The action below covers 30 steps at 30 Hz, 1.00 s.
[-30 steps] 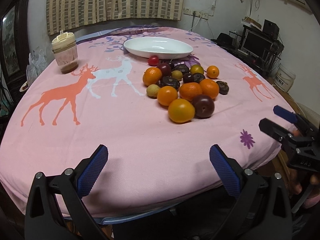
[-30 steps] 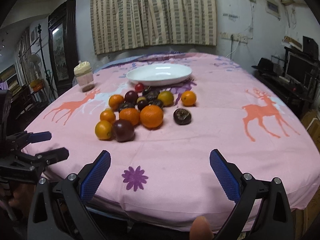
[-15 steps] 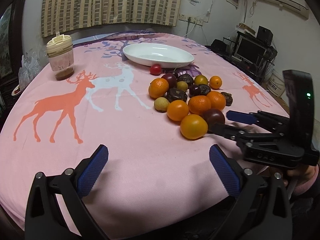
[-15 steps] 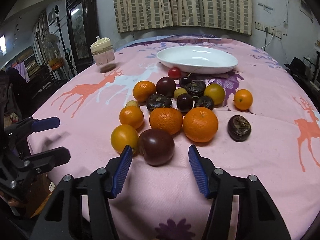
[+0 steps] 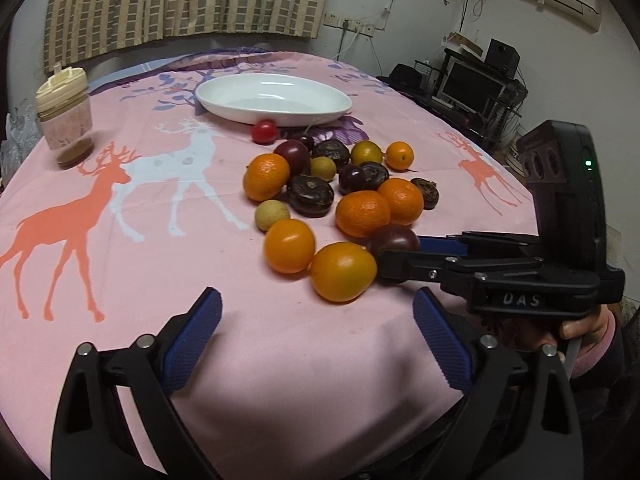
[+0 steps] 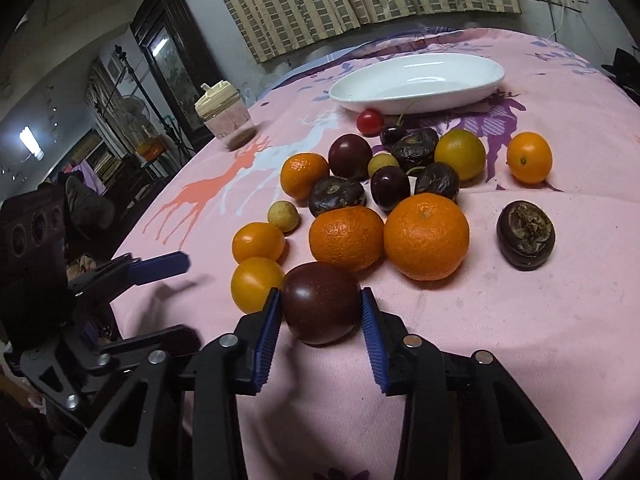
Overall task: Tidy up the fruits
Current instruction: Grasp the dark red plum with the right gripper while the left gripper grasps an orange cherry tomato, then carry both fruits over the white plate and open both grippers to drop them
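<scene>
Now my right hand-held gripper (image 6: 320, 312) has closed in from the desk edge, and its pads bracket the dark plum (image 6: 322, 307) at the pile's near end, seemingly touching. The left hand-held gripper (image 5: 316, 336) hangs wide apart. The white dish (image 6: 416, 84) waits empty, so sorting is just starting.

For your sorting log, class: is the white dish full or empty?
Empty. The white dish shows only its bare glossy inside; every fruit, including the red cherry tomato, lies outside on the pink tablecloth.
</scene>
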Available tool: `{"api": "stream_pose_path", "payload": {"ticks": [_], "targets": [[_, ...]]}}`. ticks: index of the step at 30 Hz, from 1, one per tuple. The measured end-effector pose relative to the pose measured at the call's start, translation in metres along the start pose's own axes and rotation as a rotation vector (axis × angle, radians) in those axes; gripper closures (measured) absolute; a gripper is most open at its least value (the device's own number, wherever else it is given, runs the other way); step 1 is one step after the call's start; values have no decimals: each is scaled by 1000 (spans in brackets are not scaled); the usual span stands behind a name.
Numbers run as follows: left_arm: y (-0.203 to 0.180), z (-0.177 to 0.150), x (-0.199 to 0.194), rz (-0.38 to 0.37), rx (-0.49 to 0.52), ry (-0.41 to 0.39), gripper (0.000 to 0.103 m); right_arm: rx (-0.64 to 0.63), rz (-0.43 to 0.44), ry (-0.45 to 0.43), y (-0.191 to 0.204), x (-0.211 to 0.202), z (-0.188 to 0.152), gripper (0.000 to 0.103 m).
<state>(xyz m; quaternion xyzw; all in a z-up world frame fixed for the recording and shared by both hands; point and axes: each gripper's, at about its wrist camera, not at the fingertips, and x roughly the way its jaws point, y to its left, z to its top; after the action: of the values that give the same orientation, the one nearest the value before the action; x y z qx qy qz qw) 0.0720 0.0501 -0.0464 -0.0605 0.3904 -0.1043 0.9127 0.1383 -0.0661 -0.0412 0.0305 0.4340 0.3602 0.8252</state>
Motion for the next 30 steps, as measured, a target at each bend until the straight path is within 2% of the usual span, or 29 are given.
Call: {"api": "stream_pose_path", "payload": {"ticks": [3, 7, 13, 15, 18, 20, 23, 27, 30], "targets": [[-5, 5, 13, -24, -2, 39, 32, -10, -26, -42, -1, -16, -1, 64], [-12, 10, 34, -15, -10, 93, 35, 23, -48, -87, -13, -37, -3, 64], [-21, 19, 42, 9, 1, 99, 43, 40, -54, -110, -23, -50, -12, 63], [-25, 22, 46, 43, 20, 105, 47, 43, -47, -116, -25, -51, -15, 63], [-30, 25, 52, 66, 47, 115, 48, 48, -38, -120, -27, -53, -17, 63], [-34, 27, 60, 73, 63, 137, 56, 50, -39, -122, -28, -54, -19, 63], [-41, 27, 62, 132, 103, 130, 62, 52, -44, -131, -30, -57, -21, 63], [-31, 25, 50, 71, 56, 127, 63, 49, -49, -142, -33, -62, -20, 63], [-21, 38, 32, 28, 34, 90, 63, 39, -58, -149, -36, -64, -8, 63]]}}
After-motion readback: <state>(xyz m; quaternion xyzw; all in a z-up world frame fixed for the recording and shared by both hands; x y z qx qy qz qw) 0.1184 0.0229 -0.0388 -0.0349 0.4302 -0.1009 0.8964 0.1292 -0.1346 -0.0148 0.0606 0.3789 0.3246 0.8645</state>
